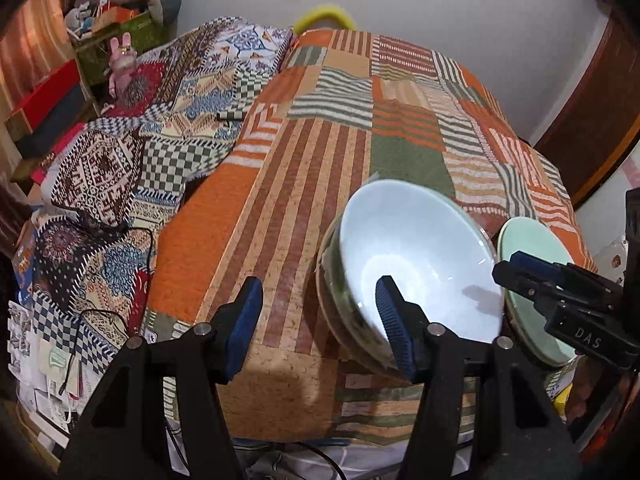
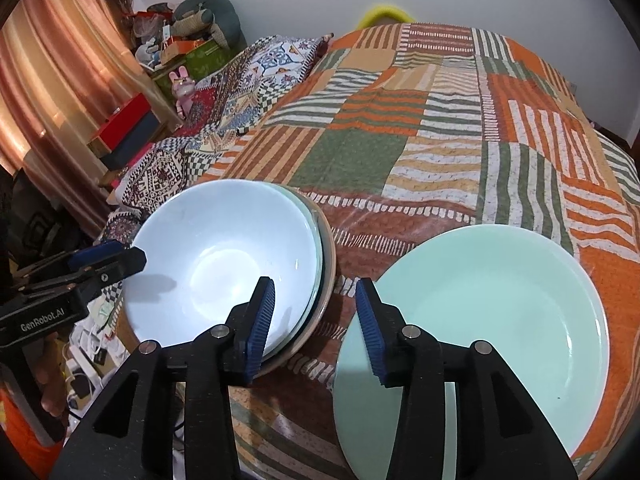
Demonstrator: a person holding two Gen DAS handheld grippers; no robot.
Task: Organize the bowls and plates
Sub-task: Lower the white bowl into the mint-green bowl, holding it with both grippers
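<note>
White bowl [image 2: 224,264]: top of nested bowl stack [image 1: 332,296], near edge of desk [image 1: 280,208] under patchwork cloth [image 2: 400,152]. Glazed ceramic, judged heavy, rigid, slick, chip-prone; best hold across rim.
Pale green plate [image 2: 480,312]: shallow, glossy, just beside stack, overhanging near edge.
Left tool [image 1: 320,320]: jaws apart, empty, one finger over white bowl.
Right tool [image 2: 316,328]: jaws narrowly apart, empty, between stack and plate.
</note>
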